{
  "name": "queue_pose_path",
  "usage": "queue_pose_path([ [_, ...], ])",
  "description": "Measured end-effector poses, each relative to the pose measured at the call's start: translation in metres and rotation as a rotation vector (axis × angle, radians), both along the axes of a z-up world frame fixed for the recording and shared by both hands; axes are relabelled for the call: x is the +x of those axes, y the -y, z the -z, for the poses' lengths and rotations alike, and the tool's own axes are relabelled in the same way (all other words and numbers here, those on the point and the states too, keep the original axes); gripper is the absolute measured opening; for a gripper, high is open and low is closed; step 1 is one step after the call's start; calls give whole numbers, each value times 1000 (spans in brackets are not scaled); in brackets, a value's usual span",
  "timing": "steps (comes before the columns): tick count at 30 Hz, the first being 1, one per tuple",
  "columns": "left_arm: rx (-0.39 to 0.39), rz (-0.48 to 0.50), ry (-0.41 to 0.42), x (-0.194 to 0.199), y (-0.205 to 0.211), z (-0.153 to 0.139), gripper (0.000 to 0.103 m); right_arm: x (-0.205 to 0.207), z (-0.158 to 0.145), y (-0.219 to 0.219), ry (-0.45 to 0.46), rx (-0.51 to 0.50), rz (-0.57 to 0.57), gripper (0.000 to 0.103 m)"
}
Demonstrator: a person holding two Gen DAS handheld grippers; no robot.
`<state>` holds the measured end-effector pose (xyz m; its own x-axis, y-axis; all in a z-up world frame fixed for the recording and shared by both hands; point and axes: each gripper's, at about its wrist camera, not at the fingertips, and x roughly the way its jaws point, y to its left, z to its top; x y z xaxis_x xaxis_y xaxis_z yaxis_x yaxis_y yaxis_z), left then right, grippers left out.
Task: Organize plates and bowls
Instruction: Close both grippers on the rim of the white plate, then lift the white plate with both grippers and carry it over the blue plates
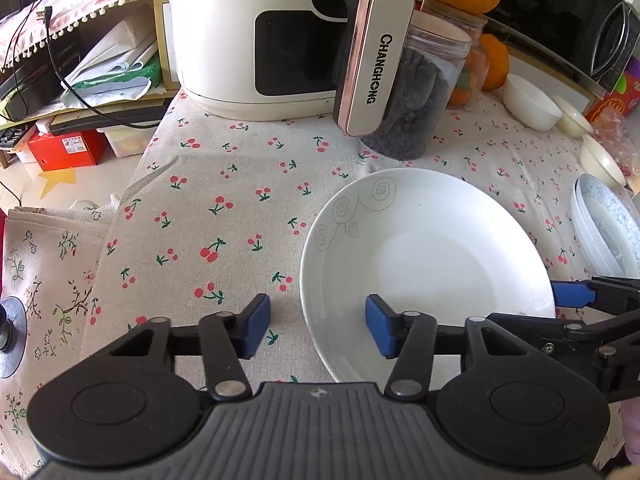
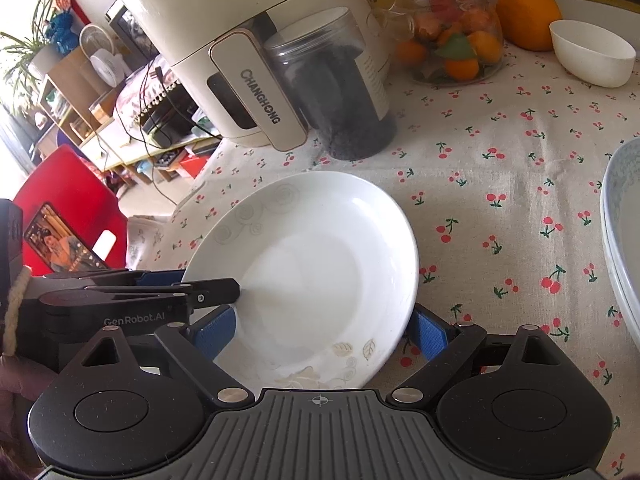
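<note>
The white plate (image 1: 424,264) lies on the cherry-print surface (image 1: 224,208). Its rim passes between the left gripper's (image 1: 316,326) jaws, one pad outside, one over the dish, neither pressing. The right gripper (image 2: 324,332) straddles the opposite edge, jaws wide and released. Beyond the jaws stand an air fryer (image 1: 280,40) and a dark jar (image 1: 416,92); bowls (image 1: 530,102) sit farther right.

Domestic kitchen-dining area; counter (image 1: 224,184) under cherry-print cloth; air fryer (image 1: 256,40) upper centre; fruit jar (image 2: 452,36) upper right; white bowl (image 2: 592,54); cluttered shelf (image 1: 80,60) upper left.
</note>
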<state>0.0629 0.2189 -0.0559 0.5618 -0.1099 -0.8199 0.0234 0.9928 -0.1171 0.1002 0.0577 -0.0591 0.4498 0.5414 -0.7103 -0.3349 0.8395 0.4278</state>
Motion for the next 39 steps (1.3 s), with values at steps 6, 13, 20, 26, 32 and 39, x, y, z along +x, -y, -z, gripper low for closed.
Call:
queue_pose_path([
  [6, -13, 40, 12, -2, 4, -1, 31, -3, 0, 1, 17, -24, 25, 81],
  [13, 0, 50, 19, -4, 5, -1, 29, 2, 1, 13, 12, -46, 112, 39],
  [20, -19, 68, 71, -8, 8, -10, 28, 3, -7, 21, 57, -60, 161, 27],
  [26, -26, 65, 117, -9, 12, -18, 28, 2, -18, 28, 100, -52, 169, 25],
  [32, -35, 78, 139, -10, 20, -25, 28, 3, -26, 37, 116, -43, 182, 25],
  [39, -33, 110, 151, -9, 35, -31, 28, 4, -31, 55, 113, -34, 211, 25],
])
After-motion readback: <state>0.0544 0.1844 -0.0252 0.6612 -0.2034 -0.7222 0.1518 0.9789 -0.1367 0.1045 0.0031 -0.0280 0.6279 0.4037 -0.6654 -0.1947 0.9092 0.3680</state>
